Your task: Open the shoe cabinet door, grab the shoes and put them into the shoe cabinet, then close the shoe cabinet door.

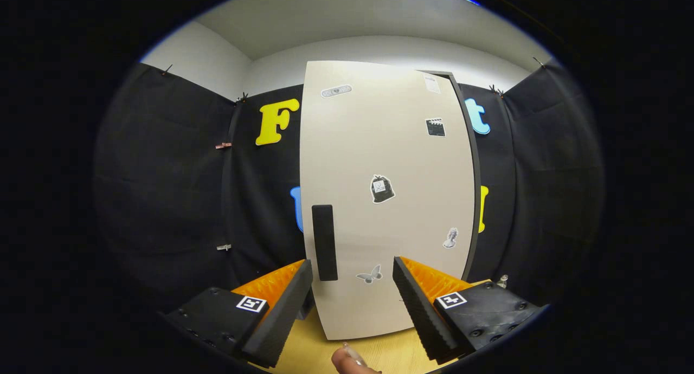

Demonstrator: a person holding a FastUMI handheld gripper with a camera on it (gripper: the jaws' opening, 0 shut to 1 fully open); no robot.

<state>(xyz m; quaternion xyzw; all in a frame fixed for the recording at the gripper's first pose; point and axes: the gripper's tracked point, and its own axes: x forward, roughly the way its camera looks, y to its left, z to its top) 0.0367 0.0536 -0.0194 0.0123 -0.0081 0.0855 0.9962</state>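
The shoe cabinet (385, 162) stands upright just ahead of my fingers, its pale beige door shut and dotted with small stickers. A black vertical handle (324, 242) sits low on the door near its left edge, just beyond my left finger (282, 303). My gripper (352, 279) is open, with the lower part of the door showing in the gap between the fingers. The right finger (420, 303) stands apart from the door. Nothing is held.
The cabinet rests on a light wooden surface (390, 352). A fingertip (349, 360) of a person's hand shows below the fingers. Black cloth walls close in behind and on both sides of the cabinet.
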